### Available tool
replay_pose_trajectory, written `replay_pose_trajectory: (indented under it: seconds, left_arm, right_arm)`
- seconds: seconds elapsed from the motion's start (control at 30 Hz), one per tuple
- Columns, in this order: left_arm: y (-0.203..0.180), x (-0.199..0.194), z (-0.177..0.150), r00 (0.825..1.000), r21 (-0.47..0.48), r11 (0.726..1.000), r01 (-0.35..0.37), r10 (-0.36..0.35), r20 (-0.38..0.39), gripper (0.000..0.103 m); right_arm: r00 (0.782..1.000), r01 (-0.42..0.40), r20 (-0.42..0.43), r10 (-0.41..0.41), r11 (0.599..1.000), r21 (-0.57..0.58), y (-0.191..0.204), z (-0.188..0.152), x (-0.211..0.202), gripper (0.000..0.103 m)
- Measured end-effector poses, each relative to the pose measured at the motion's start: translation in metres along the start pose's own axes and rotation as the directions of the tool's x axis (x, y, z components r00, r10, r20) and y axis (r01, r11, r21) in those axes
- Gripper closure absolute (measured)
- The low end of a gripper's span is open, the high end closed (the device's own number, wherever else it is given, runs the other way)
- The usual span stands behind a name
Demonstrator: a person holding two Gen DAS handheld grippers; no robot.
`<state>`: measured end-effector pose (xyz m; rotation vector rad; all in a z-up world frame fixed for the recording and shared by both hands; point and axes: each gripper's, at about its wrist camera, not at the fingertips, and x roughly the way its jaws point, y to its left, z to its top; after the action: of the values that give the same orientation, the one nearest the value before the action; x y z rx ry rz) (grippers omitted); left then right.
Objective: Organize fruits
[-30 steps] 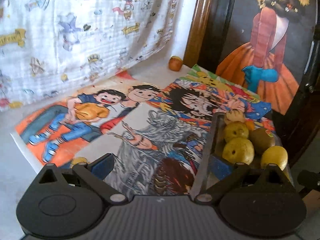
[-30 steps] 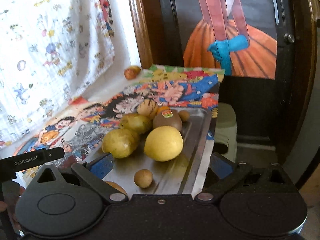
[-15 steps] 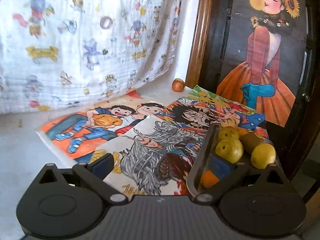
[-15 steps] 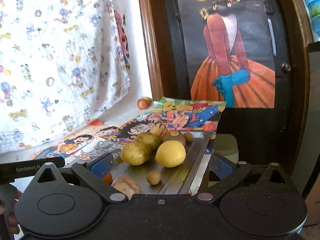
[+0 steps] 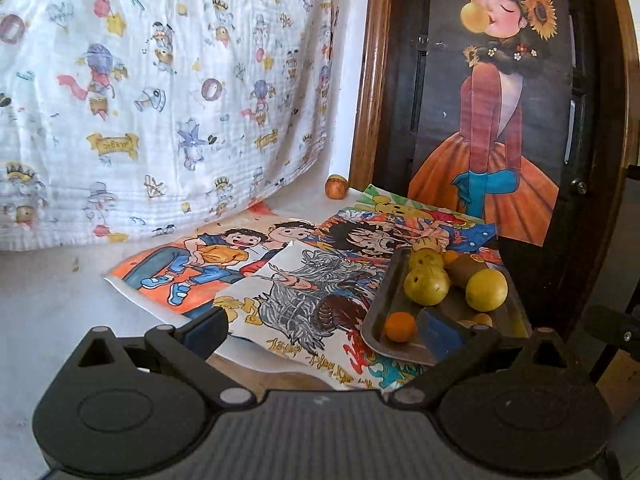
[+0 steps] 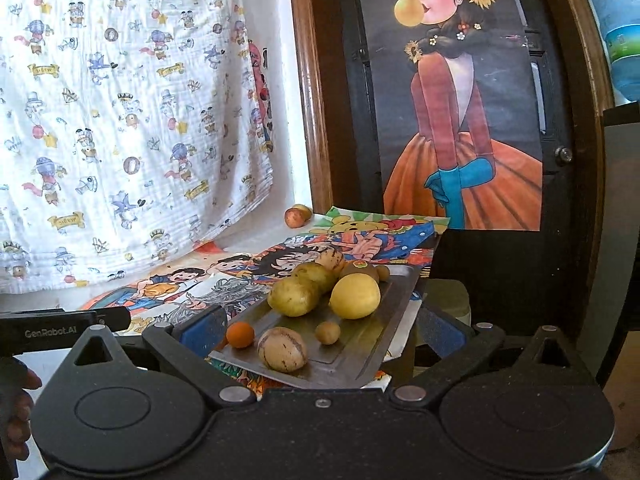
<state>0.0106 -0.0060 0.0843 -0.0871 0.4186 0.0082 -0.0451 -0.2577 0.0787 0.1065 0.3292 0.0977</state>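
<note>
A metal tray (image 6: pixel 372 344) lies on cartoon posters at the table's right and holds several fruits: a yellow lemon (image 6: pixel 355 295), greenish-yellow fruits (image 6: pixel 294 296), a kiwi (image 6: pixel 359 269), a small orange (image 6: pixel 240 334) and a striped pale fruit (image 6: pixel 282 349). The tray also shows in the left wrist view (image 5: pixel 404 350), with the orange (image 5: pixel 400 326) near its front. One apple-like fruit (image 5: pixel 336 187) lies alone at the back by the wooden frame. My left gripper (image 5: pixel 324 324) is open and empty, before the posters. My right gripper (image 6: pixel 316 330) is open and empty, before the tray's front edge.
Cartoon posters (image 5: pixel 224 264) cover the table. A printed cloth (image 5: pixel 160 92) hangs behind. A dark wooden frame with a girl poster (image 6: pixel 452 120) stands right behind the tray. The table edge drops off right of the tray.
Both grippers have drawn back and up from the table, so the tray and posters look smaller and farther. The fruits have not moved. Both grippers stay open.
</note>
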Motion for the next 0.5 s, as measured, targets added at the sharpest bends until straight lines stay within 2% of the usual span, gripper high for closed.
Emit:
replay_pose_trajectory:
  seconds: [0.5]
  left_arm:
    - [0.002, -0.034, -0.016, 1.0, 0.021, 1.0, 0.006, -0.007, 0.021, 0.0]
  right_arm:
    - [1.0, 0.018, 0.005, -0.017, 1.0, -0.02, 0.005, -0.017, -0.02, 0.001]
